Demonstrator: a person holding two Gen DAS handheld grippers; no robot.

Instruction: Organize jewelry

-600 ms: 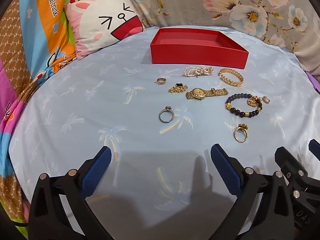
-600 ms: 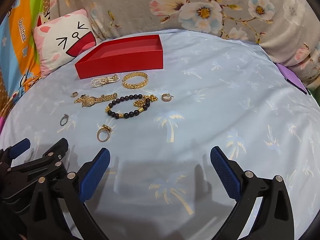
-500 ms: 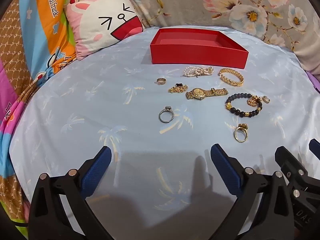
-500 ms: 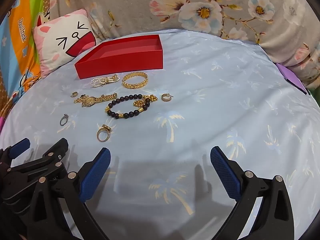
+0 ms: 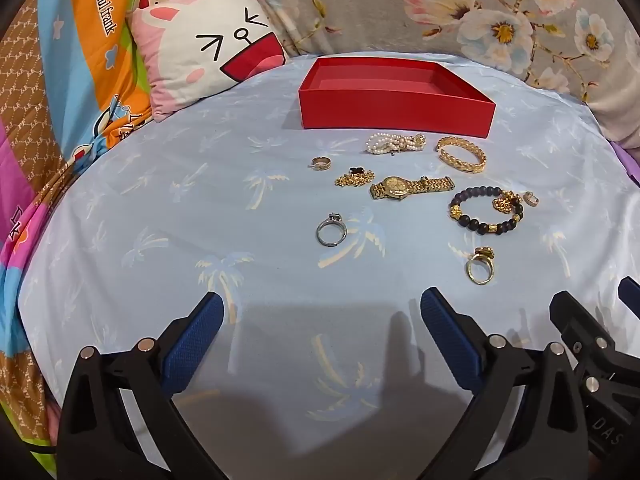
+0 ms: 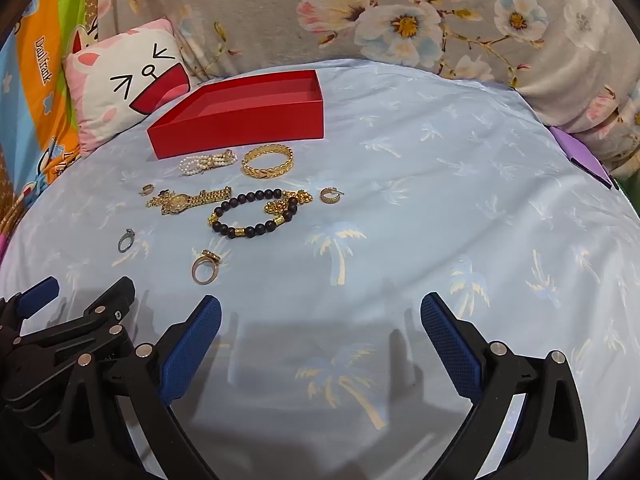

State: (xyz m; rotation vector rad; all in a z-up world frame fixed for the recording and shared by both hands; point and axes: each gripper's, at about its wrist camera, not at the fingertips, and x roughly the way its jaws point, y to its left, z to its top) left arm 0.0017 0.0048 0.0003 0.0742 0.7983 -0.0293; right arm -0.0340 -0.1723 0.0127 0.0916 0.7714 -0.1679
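Both grippers hover over the blue palm-print sheet, jaws spread wide, nothing between them.

Left gripper and right gripper sit side by side over bare sheet. Beyond, before the one empty red box, lie the jewelry: three bracelets, one gold watch, two rings, and two small hoops.

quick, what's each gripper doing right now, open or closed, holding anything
Left gripper: open wide, holding nothing, above the blue sheet.
Right gripper: open wide, holding nothing; the jewelry lies untouched ahead of it.
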